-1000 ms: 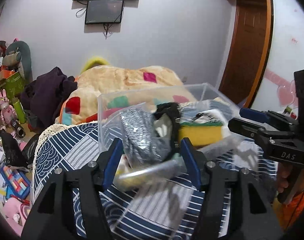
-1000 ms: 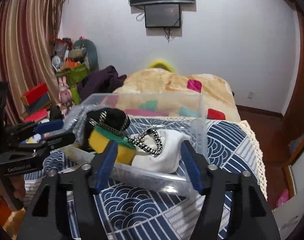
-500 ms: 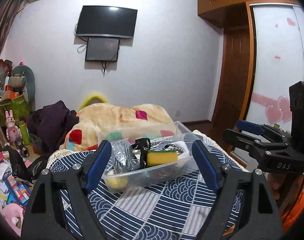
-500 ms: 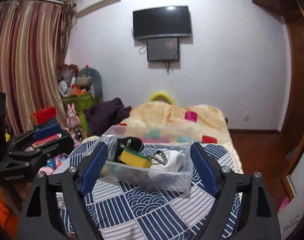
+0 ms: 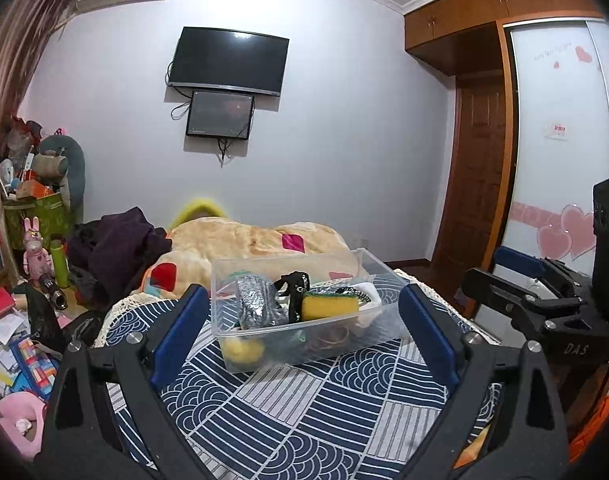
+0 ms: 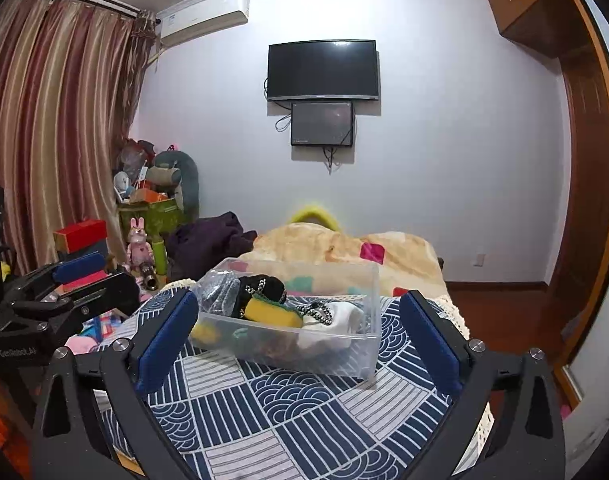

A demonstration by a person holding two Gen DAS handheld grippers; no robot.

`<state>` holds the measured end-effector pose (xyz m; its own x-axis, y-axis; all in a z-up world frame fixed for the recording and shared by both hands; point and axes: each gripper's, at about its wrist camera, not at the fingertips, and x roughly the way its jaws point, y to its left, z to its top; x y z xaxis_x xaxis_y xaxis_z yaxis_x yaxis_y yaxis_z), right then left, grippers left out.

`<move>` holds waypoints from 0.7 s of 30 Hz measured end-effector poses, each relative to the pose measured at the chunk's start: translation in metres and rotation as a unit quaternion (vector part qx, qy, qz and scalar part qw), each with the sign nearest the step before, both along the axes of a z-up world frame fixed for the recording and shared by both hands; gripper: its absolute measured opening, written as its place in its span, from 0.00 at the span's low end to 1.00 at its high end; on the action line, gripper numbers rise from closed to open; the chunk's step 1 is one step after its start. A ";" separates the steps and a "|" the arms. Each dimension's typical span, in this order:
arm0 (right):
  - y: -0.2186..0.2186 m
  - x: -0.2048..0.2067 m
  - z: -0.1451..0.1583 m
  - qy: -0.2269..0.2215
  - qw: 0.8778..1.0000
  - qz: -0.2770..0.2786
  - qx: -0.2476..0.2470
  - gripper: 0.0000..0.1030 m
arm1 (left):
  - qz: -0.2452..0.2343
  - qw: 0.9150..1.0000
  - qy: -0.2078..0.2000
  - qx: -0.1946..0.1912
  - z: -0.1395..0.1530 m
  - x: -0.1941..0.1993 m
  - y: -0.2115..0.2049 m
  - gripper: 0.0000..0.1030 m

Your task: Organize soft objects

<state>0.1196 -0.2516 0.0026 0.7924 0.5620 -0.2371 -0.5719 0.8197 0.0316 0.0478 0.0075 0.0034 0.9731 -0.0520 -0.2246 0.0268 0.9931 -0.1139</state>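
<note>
I found the left gripper (image 5: 302, 332) released, its 2 blue-padded fingers (image 5: 180, 334) spread wide at the lower part of its frame, holding nothing and touching nothing. The right gripper (image 6: 298, 338) was likewise released, fingers (image 6: 428, 344) set wide apart and empty. Each gripper framed the clear plastic bin (image 5: 378, 314) between its pads in the picture, but the bin sat well beyond the fingertips, at frame centre, on the blue-and-white patterned cloth (image 5: 304, 408).

Inside the bin I noted a yellow sponge with a green top (image 5: 330, 307), a silver-grey crinkled item (image 5: 258, 306) at its left end, a black item with a chain strap (image 6: 262, 290) and a white soft item (image 6: 346, 316) at its right end. A round yellow object (image 5: 240, 350) and other pieces low in the bin were blurred by the plastic wall; I could not identify them.

In the left view the right gripper appeared at the right edge, partly cut off. In the right view the left gripper appeared at the left edge, also cut off. A patterned beige blanket (image 6: 344, 246) lay behind the bin, its far side hidden.
</note>
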 end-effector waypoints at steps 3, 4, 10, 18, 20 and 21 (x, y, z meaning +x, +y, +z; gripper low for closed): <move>-0.002 0.001 -0.003 0.004 1.000 0.003 0.004 0.98 | 0.001 1.000 0.003 -0.001 -0.004 0.002 0.001 0.94; -0.002 0.000 -0.004 0.005 1.000 0.003 0.005 0.98 | 0.001 1.000 0.005 0.000 -0.005 0.003 0.001 0.94; -0.003 -0.002 -0.008 0.010 1.000 0.005 0.009 0.98 | 0.006 1.000 0.005 0.015 -0.009 0.002 -0.003 0.94; -0.010 -0.003 -0.008 0.012 1.000 0.006 0.020 0.98 | 0.005 1.000 0.004 0.016 -0.008 0.001 -0.004 0.94; -0.011 -0.003 -0.008 0.013 1.000 0.007 0.022 0.98 | 0.007 1.000 0.003 0.020 -0.008 0.000 -0.005 0.95; -0.011 -0.004 -0.008 0.013 1.000 0.006 0.022 0.98 | 0.008 1.000 0.003 0.023 -0.008 0.000 -0.005 0.95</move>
